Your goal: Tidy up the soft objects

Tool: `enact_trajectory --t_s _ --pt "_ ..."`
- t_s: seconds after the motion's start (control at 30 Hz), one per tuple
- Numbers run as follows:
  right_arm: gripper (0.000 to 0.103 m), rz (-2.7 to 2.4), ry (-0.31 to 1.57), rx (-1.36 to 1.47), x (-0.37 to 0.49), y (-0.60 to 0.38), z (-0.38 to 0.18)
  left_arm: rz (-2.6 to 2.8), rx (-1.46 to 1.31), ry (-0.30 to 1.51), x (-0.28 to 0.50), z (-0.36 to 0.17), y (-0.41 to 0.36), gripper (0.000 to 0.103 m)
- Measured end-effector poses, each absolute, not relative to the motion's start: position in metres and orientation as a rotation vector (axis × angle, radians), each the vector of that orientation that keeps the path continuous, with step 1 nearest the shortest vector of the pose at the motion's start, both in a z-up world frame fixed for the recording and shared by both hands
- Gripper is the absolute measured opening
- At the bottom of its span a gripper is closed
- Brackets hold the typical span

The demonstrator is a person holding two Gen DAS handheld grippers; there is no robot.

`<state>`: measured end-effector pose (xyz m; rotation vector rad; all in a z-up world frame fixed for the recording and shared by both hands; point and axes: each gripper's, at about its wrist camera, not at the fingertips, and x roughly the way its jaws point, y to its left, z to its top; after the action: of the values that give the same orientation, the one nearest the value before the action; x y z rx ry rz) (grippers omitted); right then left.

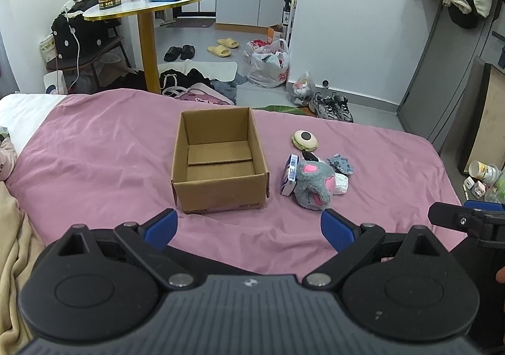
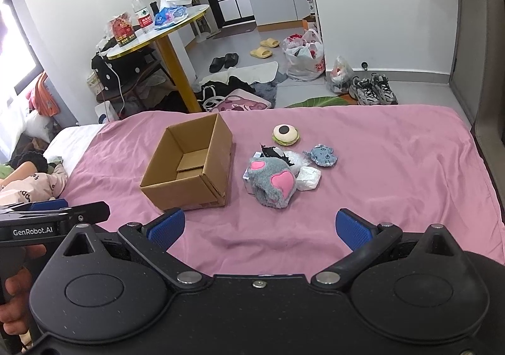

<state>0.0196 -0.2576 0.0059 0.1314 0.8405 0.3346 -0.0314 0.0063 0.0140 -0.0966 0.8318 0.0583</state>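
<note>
Left gripper [image 1: 248,227]: jaws spread wide, nothing between the blue pads [image 1: 162,228]. It hovers above the pink bedspread [image 1: 94,146]. The cardboard box [image 1: 217,159] stands directly ahead of this claw, slightly toward its left finger, top open and interior bare. The cluster of soft objects lies ahead and toward its right finger, just beside the box and apart from it.

Right gripper [image 2: 258,228]: jaws likewise spread wide, gripping nothing. From this claw the box sits ahead and to the left; the cluster lies directly ahead, between the lines of the two fingers.

Cluster contents:
- grey plush toy [image 2: 273,184] with pink patches, nearest to both claws, resting on the bedspread
- small white-and-blue carton [image 1: 289,175], touching the plush on the side facing the box
- white wrapped packet [image 2: 307,177], touching the plush on the side away from the box
- small blue fabric piece [image 2: 322,155], just beyond the packet
- round cream plush with a black dot [image 2: 285,134], farthest from the claws, apart from the rest

A hand [image 2: 15,307] holds the left gripper's grip, visible at the left edge of the right wrist view
</note>
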Motion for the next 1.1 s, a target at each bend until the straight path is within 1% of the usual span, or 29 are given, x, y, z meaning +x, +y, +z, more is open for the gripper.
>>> enact_trajectory --t_s 1.1 --pt "0.103 0.337 0.842 0.141 0.0196 -0.2566 0.0069 0.081 -0.081 0.827 -0.0306 0.0112 -0.0002 0.097"
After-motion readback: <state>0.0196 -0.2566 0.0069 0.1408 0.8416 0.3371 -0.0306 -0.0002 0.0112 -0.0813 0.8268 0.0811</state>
